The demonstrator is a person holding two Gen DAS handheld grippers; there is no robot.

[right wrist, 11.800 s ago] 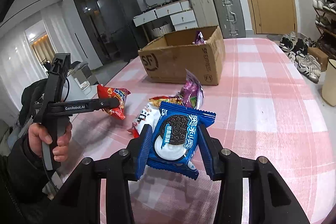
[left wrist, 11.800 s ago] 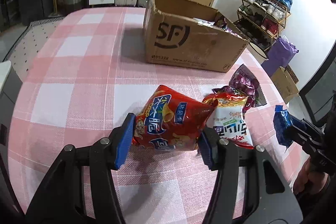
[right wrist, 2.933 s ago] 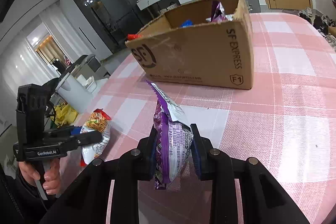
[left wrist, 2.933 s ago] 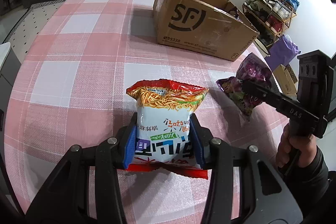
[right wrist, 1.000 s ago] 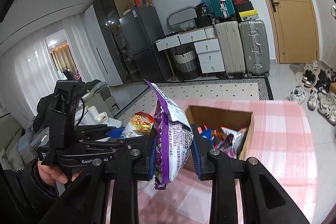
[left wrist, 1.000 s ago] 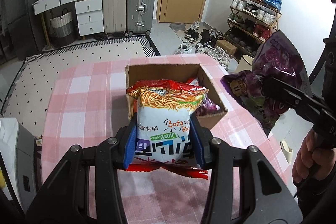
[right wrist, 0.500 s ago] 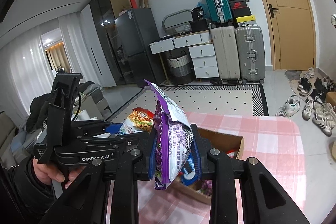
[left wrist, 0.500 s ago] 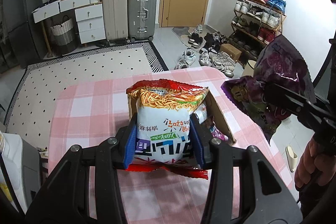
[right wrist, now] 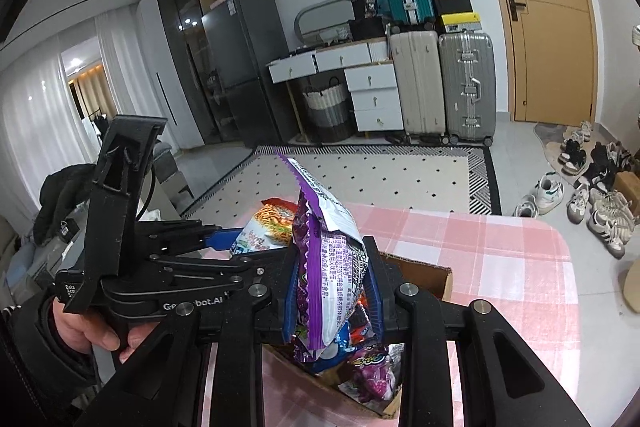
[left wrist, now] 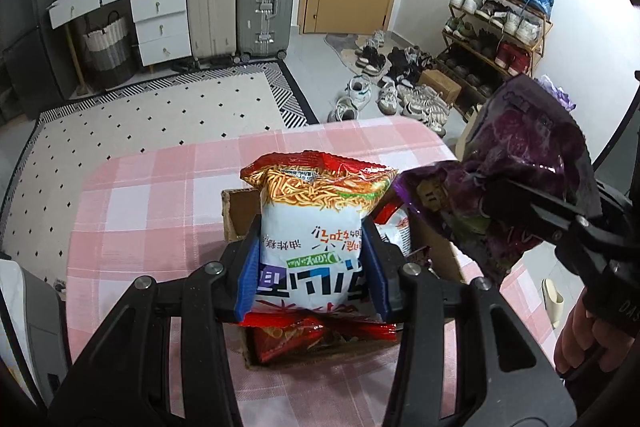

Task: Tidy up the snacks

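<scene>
Both packets have risen from the pink checked table (left wrist: 132, 203) to above the cardboard box (left wrist: 236, 211). Left gripper (left wrist: 312, 263) pinches the noodle packet (left wrist: 316, 223); right gripper (right wrist: 332, 291) pinches the purple snack bag (right wrist: 328, 267). "GenRobot.AI" marks the left tool.

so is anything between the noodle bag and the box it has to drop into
Nothing visible blocks it. The noodle bag, clamped in the left gripper, hangs above the open cardboard box, which already holds snack packets. The purple bag sits off to the right.
</scene>
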